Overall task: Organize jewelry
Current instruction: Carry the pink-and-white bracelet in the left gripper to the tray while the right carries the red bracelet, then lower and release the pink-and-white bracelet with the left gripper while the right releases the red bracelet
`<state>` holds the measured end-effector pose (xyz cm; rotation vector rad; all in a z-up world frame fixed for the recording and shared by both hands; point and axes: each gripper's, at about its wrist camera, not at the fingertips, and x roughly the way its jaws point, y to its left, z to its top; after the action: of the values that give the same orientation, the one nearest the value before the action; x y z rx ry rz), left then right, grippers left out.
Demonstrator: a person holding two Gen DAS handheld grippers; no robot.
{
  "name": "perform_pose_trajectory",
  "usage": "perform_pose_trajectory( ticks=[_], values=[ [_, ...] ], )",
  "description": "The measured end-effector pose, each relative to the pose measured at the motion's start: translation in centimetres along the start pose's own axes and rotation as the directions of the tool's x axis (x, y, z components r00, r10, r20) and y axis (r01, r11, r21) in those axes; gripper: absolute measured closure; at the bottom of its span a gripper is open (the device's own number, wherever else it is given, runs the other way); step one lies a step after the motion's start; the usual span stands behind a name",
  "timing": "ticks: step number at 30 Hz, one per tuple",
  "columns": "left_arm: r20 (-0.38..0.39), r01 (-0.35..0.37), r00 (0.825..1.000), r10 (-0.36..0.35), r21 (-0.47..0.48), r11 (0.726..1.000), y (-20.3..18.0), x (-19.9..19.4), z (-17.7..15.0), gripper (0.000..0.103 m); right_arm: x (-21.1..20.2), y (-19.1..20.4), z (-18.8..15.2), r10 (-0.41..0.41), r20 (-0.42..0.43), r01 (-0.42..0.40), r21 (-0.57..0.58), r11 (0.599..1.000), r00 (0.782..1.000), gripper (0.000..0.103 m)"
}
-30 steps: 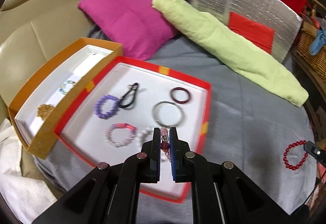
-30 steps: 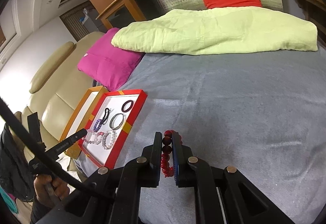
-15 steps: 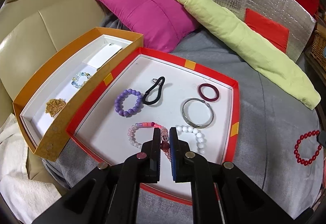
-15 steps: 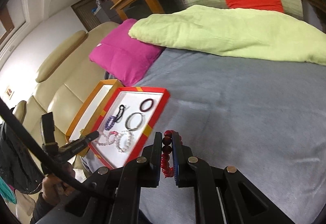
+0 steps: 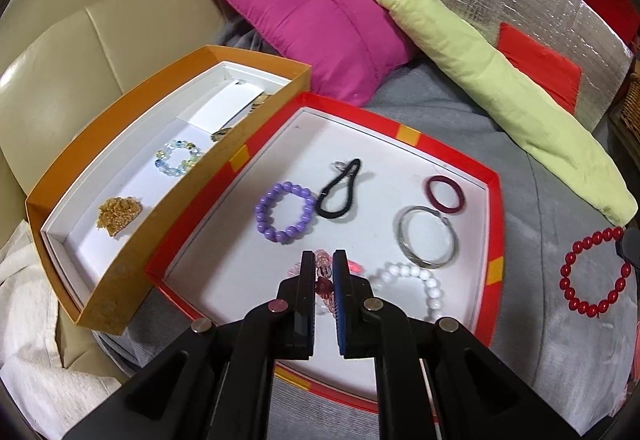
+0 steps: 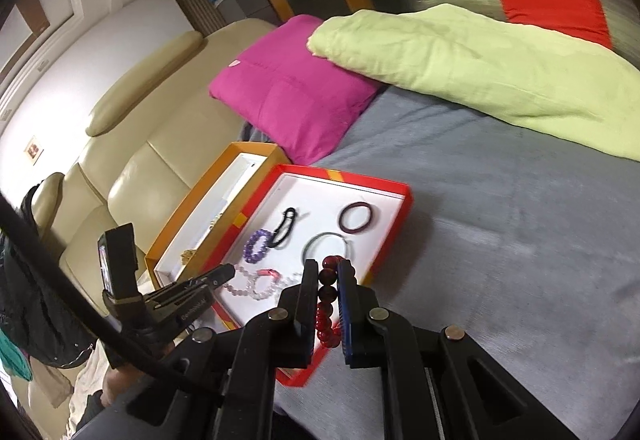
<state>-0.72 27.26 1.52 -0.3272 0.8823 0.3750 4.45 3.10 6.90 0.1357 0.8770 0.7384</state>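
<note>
My left gripper (image 5: 323, 280) is shut on a pink and dark red beaded bracelet (image 5: 323, 286), low over the near part of the red tray (image 5: 495, 240). In the tray lie a purple bead bracelet (image 5: 285, 213), a black hair tie (image 5: 339, 194), a maroon ring (image 5: 445, 195), a silver bangle (image 5: 427, 241) and a white bead bracelet (image 5: 416, 280). My right gripper (image 6: 328, 282) is shut on a red bead bracelet (image 6: 327, 304), held above the tray's (image 6: 394, 228) near right edge; the bracelet hangs at the right in the left wrist view (image 5: 592, 272).
An orange box (image 5: 120, 280) beside the tray holds a pale bead bracelet (image 5: 178, 157) and a gold piece (image 5: 119, 215). A magenta cushion (image 5: 312, 20) and a green blanket (image 5: 500, 92) lie behind on the grey cover (image 6: 500, 240). A beige sofa (image 6: 132, 144) stands left.
My left gripper has come lower and closer over the tray, still holding its bracelet. My right gripper has carried the red bracelet leftward, toward the tray.
</note>
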Motion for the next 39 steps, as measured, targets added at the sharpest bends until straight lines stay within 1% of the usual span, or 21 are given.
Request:
perform_pose_trajectory(
  ticks=[8,17,22,25,31,39],
  values=[
    [-0.014,-0.003,1.000,0.003,-0.024,1.000,1.7,1.0,0.6,0.094,4.0,2.7,2.4,0.027,-0.025,-0.027,-0.023,0.999,0.999,0.093],
    [-0.028,-0.009,1.000,0.008,-0.033,0.999,2.8,2.2,1.0,0.094,9.8,4.5,4.4,0.060,-0.080,-0.060,0.003,0.998,0.995,0.092],
    [-0.034,-0.011,0.999,0.011,-0.027,1.000,2.7,2.8,1.3,0.094,12.6,4.8,5.4,0.062,-0.099,-0.060,0.024,0.998,0.993,0.092],
    [-0.034,-0.011,0.999,0.010,-0.025,1.000,2.6,3.1,1.5,0.094,14.3,4.4,5.7,0.049,-0.122,-0.045,0.032,0.998,0.991,0.092],
    [-0.041,-0.012,0.999,0.011,-0.026,1.000,2.7,3.7,1.6,0.094,15.9,3.6,5.9,0.031,-0.144,-0.026,0.037,0.999,0.989,0.092],
    [-0.054,-0.015,0.998,0.013,-0.032,0.999,3.1,4.6,1.5,0.094,17.4,4.0,6.7,0.029,-0.149,-0.024,0.033,0.999,0.988,0.092]
  ],
)
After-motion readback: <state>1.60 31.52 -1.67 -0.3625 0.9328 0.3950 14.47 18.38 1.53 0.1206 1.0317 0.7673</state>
